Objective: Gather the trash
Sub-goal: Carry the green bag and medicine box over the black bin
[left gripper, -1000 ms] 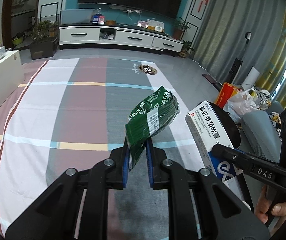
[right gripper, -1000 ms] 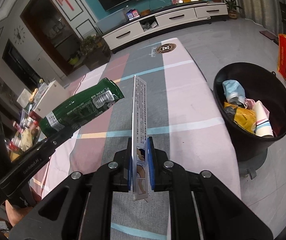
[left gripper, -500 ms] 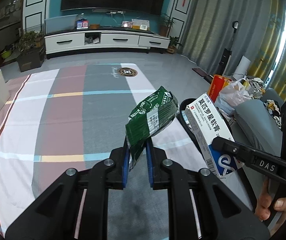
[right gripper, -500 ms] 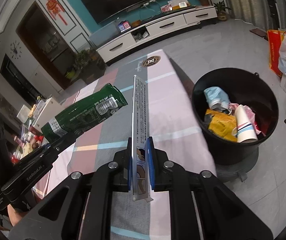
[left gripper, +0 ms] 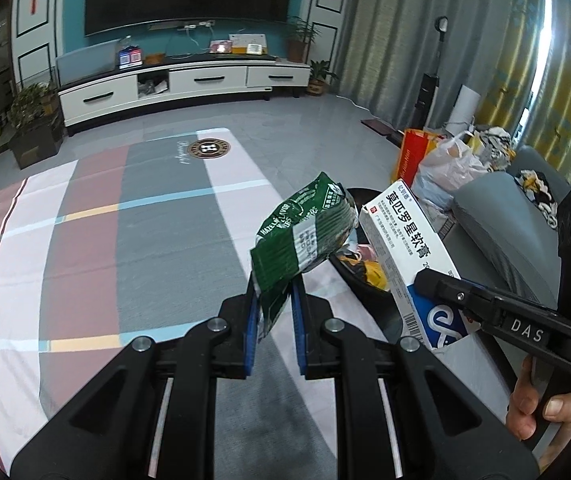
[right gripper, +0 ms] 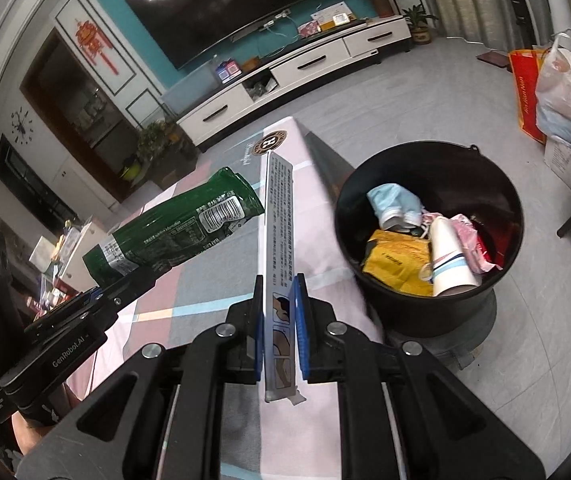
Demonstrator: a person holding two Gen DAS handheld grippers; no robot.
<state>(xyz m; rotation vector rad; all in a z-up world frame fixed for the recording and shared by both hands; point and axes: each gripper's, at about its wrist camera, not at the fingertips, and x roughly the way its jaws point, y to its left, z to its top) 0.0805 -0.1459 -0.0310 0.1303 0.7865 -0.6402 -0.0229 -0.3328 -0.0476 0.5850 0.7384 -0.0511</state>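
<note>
Over the right-hand edge of the plaid-covered table, beside the bin: two pieces of trash held up off the cloth, one per gripper.

Item 1. Green snack wrapper, crinkled foil with a white barcode panel. Clamped at its lower end between the blue pads of the left gripper; the free end stands up and leans toward the bin side.

Item 2. Flat white ointment carton with Chinese print, held edge-on. The right gripper is clenched on its lower part; most of the length juts forward past the pads, and a torn flap hangs below them.

Item 3. Black round trash bin on the floor just off the table edge, well filled: a blue cloth or mask, a yellow packet, a white paper cup, pink wrappers.

Position: neither item looks to be over the bin mouth yet (the carton's far end appears to hang over the cloth, left of the rim).

Risks, as judged:
- Letting go here would likely drop either piece on the table or between table and bin.
- The wrapper is light and limp; it may cling to a pad or flutter aside.
- The long carton, dropped flat, could bridge the rim or rest on the heap and tip out.
- The two grippers are close; they could knock together.
</note>
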